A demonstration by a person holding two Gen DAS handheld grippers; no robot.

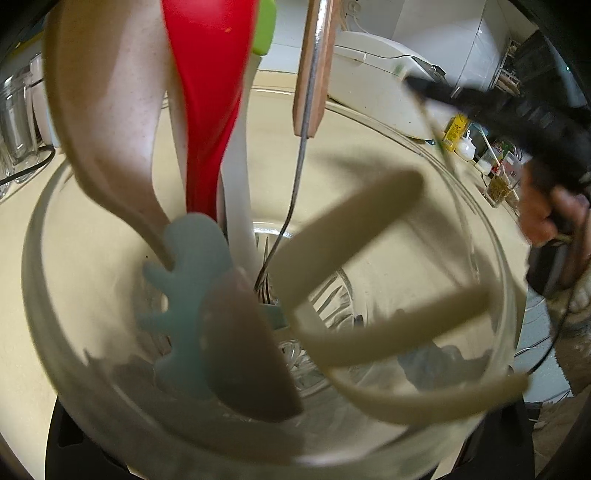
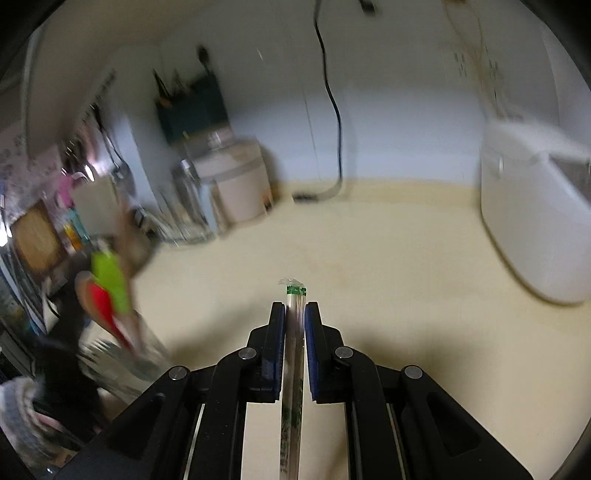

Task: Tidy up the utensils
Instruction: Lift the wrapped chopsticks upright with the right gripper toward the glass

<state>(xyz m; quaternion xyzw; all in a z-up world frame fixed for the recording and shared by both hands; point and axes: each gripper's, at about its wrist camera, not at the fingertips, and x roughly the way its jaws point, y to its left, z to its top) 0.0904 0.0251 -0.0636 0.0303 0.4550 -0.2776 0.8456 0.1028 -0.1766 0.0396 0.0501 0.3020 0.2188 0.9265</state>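
1. Your right gripper (image 2: 294, 314) is clenched on a clear-wrapped chopstick pair w/ green print (image 2: 293, 373); the wrapper tip sticks out just past the blue pads (image 2: 313, 354). It's above the cream countertop (image 2: 388, 266), w/ open counter ahead and to both sides.
2. Right-wrist edges: white box-shaped appliance (image 2: 532, 229) near the right, round white cooker (image 2: 236, 184) at the back-left, black cable (image 2: 332, 103) hanging down the wall to the counter.
3. The left wrist view looks straight down into the round clear glass jar (image 1: 88, 387). Left gripper's fingers aren't visible here, so I can't tell if it's released or clenched. Dark shapes sit just under the jar's near rim.
4. Inside the jar, crowded on the left and centre: beige speckled spoon (image 1: 107, 110), red silicone spatula (image 1: 210, 92), white handle w/ green end (image 1: 264, 33), pale blue pronged pasta server (image 1: 184, 280), grey-brown spoon bowl (image 1: 247, 350), metal fork w/ wooden handle (image 1: 314, 66).
5. Free room in the jar is on the right half.
6. Only the left view shows the right gripper (image 1: 517, 114) from outside – black, blurred, upper right of the jar, hand (image 1: 546, 218) behind it. Bottles and jars (image 1: 495, 162) line the counter beyond.
7. In the right view the jar (image 2: 129, 354) w/ the red and green handles sits at the left, blurred.
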